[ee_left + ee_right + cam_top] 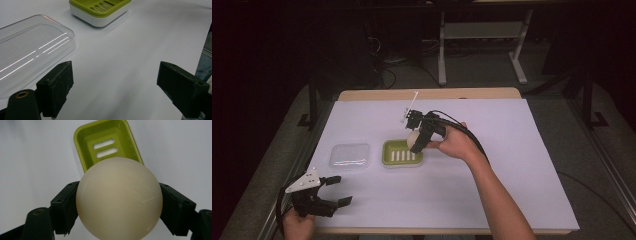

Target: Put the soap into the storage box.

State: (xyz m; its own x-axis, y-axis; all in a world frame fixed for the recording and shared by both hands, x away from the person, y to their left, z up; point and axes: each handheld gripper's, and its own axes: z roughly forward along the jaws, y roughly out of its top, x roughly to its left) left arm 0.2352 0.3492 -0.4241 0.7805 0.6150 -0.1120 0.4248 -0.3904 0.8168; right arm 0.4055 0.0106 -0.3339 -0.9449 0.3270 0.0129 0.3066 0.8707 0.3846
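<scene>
The right gripper (416,142) holds a cream soap (119,198) between its two jaws, one pressing each side of the rounded bar, and carries it above the green dish (401,153). In the right gripper view the soap hangs over the near end of the dish (108,143), with two drain slots visible beyond it; how high it sits above the tray cannot be told from these pictures.

The left gripper (331,191) rests near the front left corner of the table (522,165), jaws well apart and holding nothing. The clear lid (349,156) lies flat just left of the dish, apart from it, and in the left gripper view the lid (32,52) fills the near left with the dish (100,11) farther off.

The work in hand looks like setting the soap into the dish. Risks, as I judge them:

- The soap is round and smooth (a poor shape for flat jaws), so it could squirt out if the grip tightens or the hand tilts.
- It hangs toward one end of the dish, not the middle; released there, it may strike the rim and roll onto the table.
- The dish is light and nothing steadies it, so a push from the jaws on the way down could slide or tip it.
- A drop from height may make the soap bounce out.
</scene>
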